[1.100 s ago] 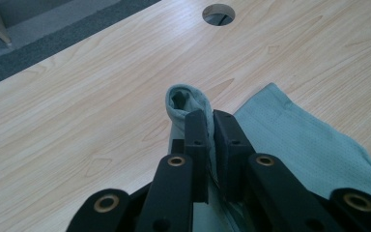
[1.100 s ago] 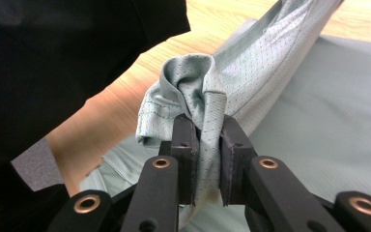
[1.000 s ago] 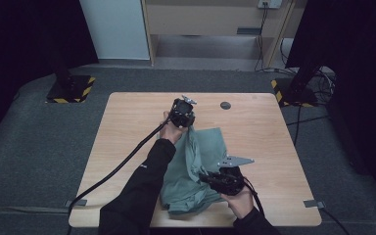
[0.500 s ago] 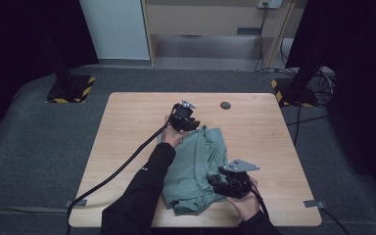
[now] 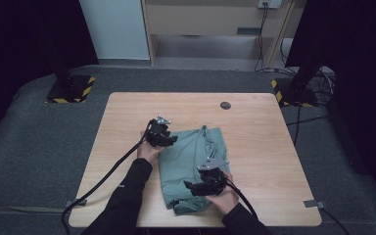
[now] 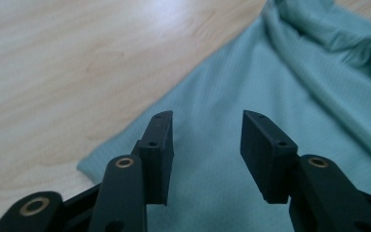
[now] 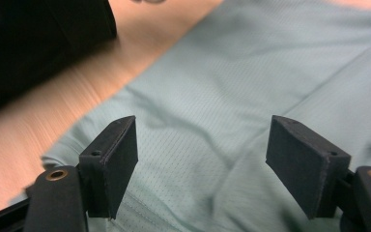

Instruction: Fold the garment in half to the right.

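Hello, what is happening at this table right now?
A person works on a green garment lying partly folded on a wooden table, with a gripper in each hand. The left gripper is at the garment's upper left edge and the right gripper is over its lower part. Both have their fingers open above the cloth, and neither is holding it.
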The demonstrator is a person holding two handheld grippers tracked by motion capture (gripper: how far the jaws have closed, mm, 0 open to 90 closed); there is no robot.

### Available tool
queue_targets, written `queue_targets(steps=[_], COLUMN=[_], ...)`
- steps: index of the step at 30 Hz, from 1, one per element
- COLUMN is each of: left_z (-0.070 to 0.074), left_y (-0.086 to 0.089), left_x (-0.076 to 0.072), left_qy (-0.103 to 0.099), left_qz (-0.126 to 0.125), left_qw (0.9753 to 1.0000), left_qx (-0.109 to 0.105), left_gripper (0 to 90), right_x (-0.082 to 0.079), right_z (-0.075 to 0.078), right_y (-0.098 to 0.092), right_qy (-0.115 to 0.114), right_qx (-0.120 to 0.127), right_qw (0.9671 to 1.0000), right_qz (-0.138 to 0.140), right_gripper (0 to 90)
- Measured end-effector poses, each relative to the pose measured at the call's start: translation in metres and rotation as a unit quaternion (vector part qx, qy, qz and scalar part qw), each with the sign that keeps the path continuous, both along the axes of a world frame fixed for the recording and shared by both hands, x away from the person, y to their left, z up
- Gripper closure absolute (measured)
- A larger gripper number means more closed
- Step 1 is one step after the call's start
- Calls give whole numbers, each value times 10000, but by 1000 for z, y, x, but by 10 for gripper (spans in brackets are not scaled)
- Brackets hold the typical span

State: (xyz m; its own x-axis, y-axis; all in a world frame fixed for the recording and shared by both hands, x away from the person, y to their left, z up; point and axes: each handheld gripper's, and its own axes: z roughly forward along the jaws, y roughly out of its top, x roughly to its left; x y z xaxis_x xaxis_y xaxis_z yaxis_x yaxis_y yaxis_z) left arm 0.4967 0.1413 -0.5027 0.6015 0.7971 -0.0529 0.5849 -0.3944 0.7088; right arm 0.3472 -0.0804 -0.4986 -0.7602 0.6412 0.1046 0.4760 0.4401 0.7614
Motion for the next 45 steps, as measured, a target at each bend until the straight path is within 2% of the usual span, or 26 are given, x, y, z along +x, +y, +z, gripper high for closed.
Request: queue_targets(steps=[3,5,7,9,11,13,15,19,21,23,24,25,27,28,29,30,32,34,35,38,41,45], left_z=[-10,-17,-19,-21,-22,-20,-19,-20,-20,-19,-18,-17,-10,-7,-7,-4,-4,-7,-11,-18,-23,-24], left_y=[1,-1,-3,-3,-3,-9,-14,-19,-18,-18,-17,-16,-13,-11,-11,-7,-2,1,2,1,0,-1], left_x=[1,2,3,4,7,10,14,22,22,22,21,20,10,6,6,-1,-10,-17,-21,-22,-22,-22], left_qy=[60,59,-71,-126,-135,-145,-166,-163,-148,-150,-59,20,-32,-35,-35,12,46,72,88,115,80,-32], left_qz=[16,58,74,95,109,67,52,83,117,189,297,330,339,363,363,414,541,605,625,617,640,626], left_qw=[9999,9996,9996,9997,9998,9993,9989,9990,9991,9987,9986,9987,9992,9993,9993,9991,9984,9981,9980,9978,9976,9977], left_qx=[140,262,254,188,140,339,443,414,392,440,441,376,190,70,70,-65,-176,-79,98,218,239,272], left_gripper=[541,532,530,531,535,538,530,513,499,419,419,388,385,370,355,355,322,308,306,295,280,271], right_x=[1,0,-2,-9,-14,-16,-17,-21,-20,-20,-20,-22,-22,-21,-21,-19,-14,-11,-9,-7,-6,-6], right_z=[-13,-18,-25,-30,-32,-32,-34,-34,-34,-32,-32,-26,-18,-16,-16,-13,-11,-12,-14,-18,-24,-28], right_y=[9,10,11,12,14,15,20,31,32,31,31,26,19,17,17,13,7,4,4,6,11,9], right_qy=[42,14,40,-217,-333,-358,-372,-466,-424,-406,-406,-505,-596,-609,-609,-621,-635,-608,-571,-567,-579,-612], right_qx=[-377,-524,-617,-717,-721,-719,-670,-678,-675,-671,-671,-540,-425,-401,-401,-373,-370,-445,-491,-605,-851,-1025], right_qw=[9993,9986,9981,9972,9968,9967,9967,9957,9957,9958,9958,9960,9955,9952,9952,9947,9933,9924,9921,9915,9897,9872], right_qz=[42,22,19,-7,-77,-137,-266,-434,-465,-473,-473,-509,-608,-657,-657,-724,-891,-974,-1005,-1000,-997,-1057], right_gripper=[256,253,246,245,245,244,241,241,229,216,216,215,204,195,195,188,171,159,152,143,134,125])
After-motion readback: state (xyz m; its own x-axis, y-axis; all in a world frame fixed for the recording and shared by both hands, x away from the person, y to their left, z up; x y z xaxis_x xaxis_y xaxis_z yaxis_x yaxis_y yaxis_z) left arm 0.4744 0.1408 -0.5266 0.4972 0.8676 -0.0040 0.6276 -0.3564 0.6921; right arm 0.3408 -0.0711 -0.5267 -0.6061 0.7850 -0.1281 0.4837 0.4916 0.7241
